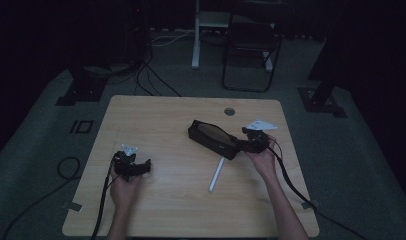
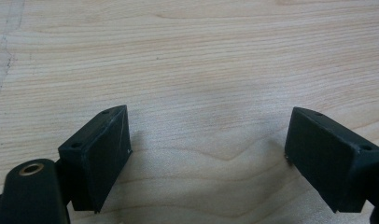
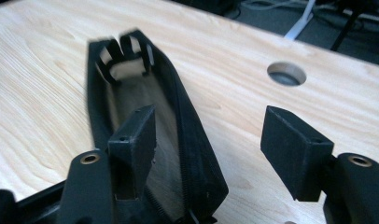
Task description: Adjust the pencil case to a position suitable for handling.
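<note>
Your black pencil case [image 1: 213, 137] lies on the wooden table, right of centre, set at a slant with its far end pointing up-left. It is unzipped and gapes open, showing a tan lining and elastic loops at the far end [image 3: 124, 60]. A white pen [image 1: 216, 175] lies on the table just beside its near end.

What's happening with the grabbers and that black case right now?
Left gripper open over bare table. Right gripper open at the unzipped case, gripping nothing. White pen beside the case, nothing blocking.
</note>
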`<state>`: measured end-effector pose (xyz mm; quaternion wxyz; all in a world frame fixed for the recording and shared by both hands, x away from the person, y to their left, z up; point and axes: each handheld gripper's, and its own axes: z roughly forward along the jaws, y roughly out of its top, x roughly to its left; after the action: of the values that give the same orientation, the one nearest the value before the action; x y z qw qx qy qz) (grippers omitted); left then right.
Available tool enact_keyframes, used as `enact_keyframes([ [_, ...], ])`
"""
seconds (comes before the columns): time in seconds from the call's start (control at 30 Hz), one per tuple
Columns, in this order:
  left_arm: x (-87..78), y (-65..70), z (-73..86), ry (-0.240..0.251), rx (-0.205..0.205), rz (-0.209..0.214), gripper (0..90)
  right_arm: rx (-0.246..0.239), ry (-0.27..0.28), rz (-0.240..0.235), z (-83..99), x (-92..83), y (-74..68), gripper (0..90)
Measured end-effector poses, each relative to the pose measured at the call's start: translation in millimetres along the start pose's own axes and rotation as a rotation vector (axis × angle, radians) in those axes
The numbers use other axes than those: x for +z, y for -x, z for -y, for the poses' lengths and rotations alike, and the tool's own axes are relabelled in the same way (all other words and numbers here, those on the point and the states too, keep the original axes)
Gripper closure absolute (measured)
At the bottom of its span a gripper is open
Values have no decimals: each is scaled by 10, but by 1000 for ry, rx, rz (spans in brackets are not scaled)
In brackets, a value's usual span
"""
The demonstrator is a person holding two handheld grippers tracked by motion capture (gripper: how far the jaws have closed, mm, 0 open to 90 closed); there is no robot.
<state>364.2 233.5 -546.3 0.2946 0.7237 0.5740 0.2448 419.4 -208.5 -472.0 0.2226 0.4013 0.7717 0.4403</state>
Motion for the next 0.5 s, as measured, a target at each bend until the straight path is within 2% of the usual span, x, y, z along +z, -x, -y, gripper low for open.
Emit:
enact_keyframes([
  [0.1,0,0,0,0,0,0,147,-16,-1,1,-5,-82,-62,350],
  [0.17,0,1,-1,0,-1,0,147,-32,1,8,9,-191,-170,357],
  [0.33,0,1,-1,0,-1,0,147,-26,-18,23,52,-289,-300,389],
  [0.5,1,1,-2,0,-2,0,147,-56,-25,-12,144,-336,-519,410],
])
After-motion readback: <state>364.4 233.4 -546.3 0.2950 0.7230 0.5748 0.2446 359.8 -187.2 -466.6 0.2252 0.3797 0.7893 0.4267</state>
